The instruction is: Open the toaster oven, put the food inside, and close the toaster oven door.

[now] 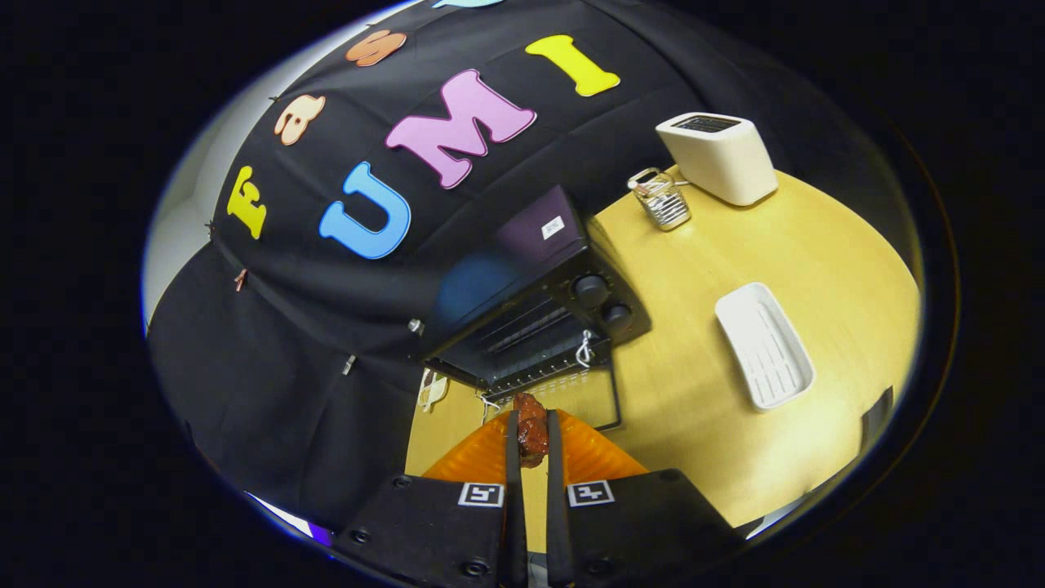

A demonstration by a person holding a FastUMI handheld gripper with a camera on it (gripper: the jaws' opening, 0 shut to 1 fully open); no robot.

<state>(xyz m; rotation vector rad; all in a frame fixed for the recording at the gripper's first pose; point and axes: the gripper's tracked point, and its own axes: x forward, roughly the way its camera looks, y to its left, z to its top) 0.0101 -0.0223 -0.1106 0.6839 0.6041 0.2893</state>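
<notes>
— Piece of food (pixel 531 430), reddish-brown and glossy, pinched between the two fingers of the gripper (pixel 532 434). Pressed on from both sides, sticking out a little past the tips.

— And the toaster oven (pixel 535 306)?

— Just beyond the food, black, door (pixel 571 400) dropped open toward the fingers. Rack visible inside the dark opening. Two round knobs (pixel 602 302) on the side panel, a small white label on the top. White ties near the door's corners.

— Standing on what?

— Pale wooden table (pixel 694 384), backed up against the booth's black cloth wall.

— Anything else on that table?

— White ribbed tray (pixel 765 345) lying flat, well apart from the oven on the knob side. Farther back, a white pop-up toaster (pixel 718 157) standing upright, with a small wire rack (pixel 661 198) just beside it, between that toaster and the oven's far corner. Small pale thing (pixel 432 389) at the table's edge by the cloth, near the door's other side; too small to tell what.
</notes>
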